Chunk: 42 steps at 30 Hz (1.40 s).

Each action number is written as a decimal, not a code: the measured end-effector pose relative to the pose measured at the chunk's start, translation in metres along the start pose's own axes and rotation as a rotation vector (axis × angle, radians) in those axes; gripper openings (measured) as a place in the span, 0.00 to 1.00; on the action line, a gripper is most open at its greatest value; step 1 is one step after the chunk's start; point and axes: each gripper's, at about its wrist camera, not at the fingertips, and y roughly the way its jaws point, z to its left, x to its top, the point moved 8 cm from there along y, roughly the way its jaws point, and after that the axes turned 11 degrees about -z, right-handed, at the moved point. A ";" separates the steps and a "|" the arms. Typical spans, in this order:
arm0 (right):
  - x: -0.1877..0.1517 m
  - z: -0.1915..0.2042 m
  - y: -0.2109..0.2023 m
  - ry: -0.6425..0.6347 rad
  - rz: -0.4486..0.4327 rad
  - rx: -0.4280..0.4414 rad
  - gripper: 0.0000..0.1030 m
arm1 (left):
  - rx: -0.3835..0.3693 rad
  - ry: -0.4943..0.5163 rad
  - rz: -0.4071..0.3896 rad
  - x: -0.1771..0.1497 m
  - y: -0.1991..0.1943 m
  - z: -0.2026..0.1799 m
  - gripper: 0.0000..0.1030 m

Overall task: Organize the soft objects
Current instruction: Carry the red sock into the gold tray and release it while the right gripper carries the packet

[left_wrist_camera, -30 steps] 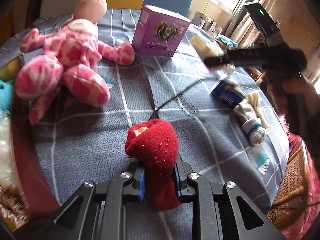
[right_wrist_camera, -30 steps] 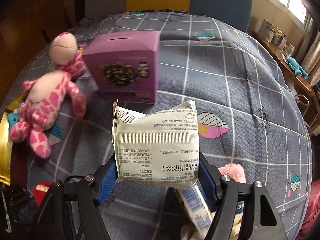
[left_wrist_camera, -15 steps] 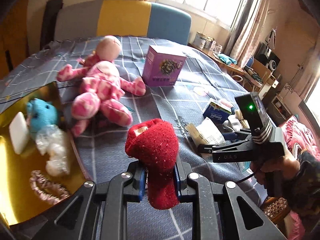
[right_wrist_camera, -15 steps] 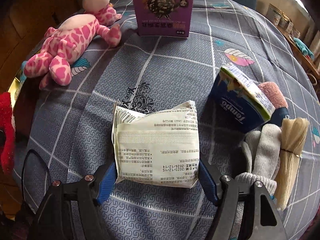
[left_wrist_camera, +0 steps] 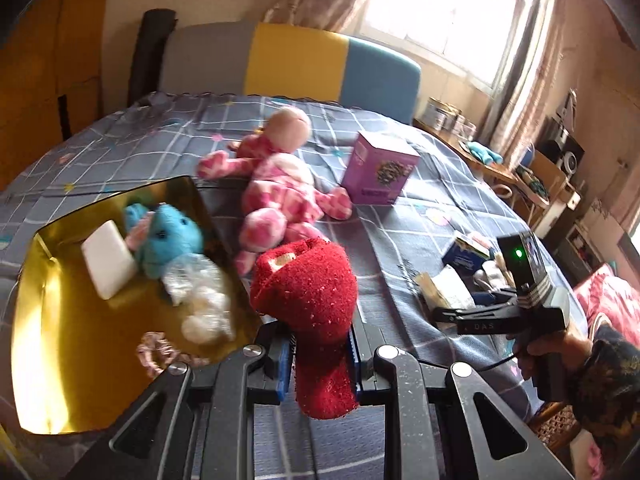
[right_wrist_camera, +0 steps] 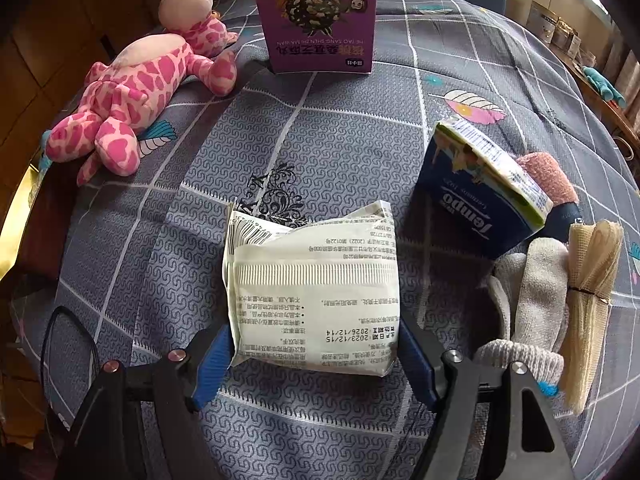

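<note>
My left gripper [left_wrist_camera: 320, 360] is shut on a fuzzy red sock [left_wrist_camera: 308, 300] and holds it in the air over the near right corner of a gold tray [left_wrist_camera: 80, 360]. The tray holds a blue plush [left_wrist_camera: 168, 240], a white pad and a clear-wrapped item. My right gripper [right_wrist_camera: 316, 344] points steeply down with its blue pads against both sides of a white printed packet [right_wrist_camera: 316, 280], which rests low on the grey checked cloth [right_wrist_camera: 280, 140]. In the left wrist view the right gripper [left_wrist_camera: 444, 312] and that packet [left_wrist_camera: 448, 290] are at the right.
A pink spotted plush [right_wrist_camera: 132, 88] and a purple box [right_wrist_camera: 320, 20] lie at the back. Right of the packet are a blue tissue pack [right_wrist_camera: 472, 200], a pink sock [right_wrist_camera: 548, 176], grey socks [right_wrist_camera: 536, 288] and a beige bundle [right_wrist_camera: 592, 288]. A hand and sleeve [left_wrist_camera: 600, 380] hold the right gripper.
My left gripper rose and drew back with the red sock, bringing the gold tray into view. My right gripper came down with the packet beside the tissue pack, then stayed still.
</note>
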 end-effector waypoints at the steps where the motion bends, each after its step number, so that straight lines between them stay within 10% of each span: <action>1: 0.000 0.000 0.000 -0.003 0.001 0.002 0.74 | 0.007 -0.021 -0.004 0.002 -0.003 0.009 0.22; 23: 0.000 0.002 0.001 -0.022 -0.018 -0.019 0.74 | 0.373 -0.381 0.123 -0.004 0.016 0.271 0.22; 27: 0.000 0.002 0.001 -0.021 -0.021 -0.022 0.74 | 0.413 -0.378 0.139 0.000 0.034 0.287 0.27; 32: -0.001 0.002 0.001 -0.019 -0.028 -0.028 0.75 | 0.430 -0.379 0.111 0.009 0.039 0.289 0.61; 42: -0.001 0.002 0.000 -0.023 -0.040 -0.048 0.75 | 0.460 -0.293 0.010 0.006 -0.005 0.239 0.76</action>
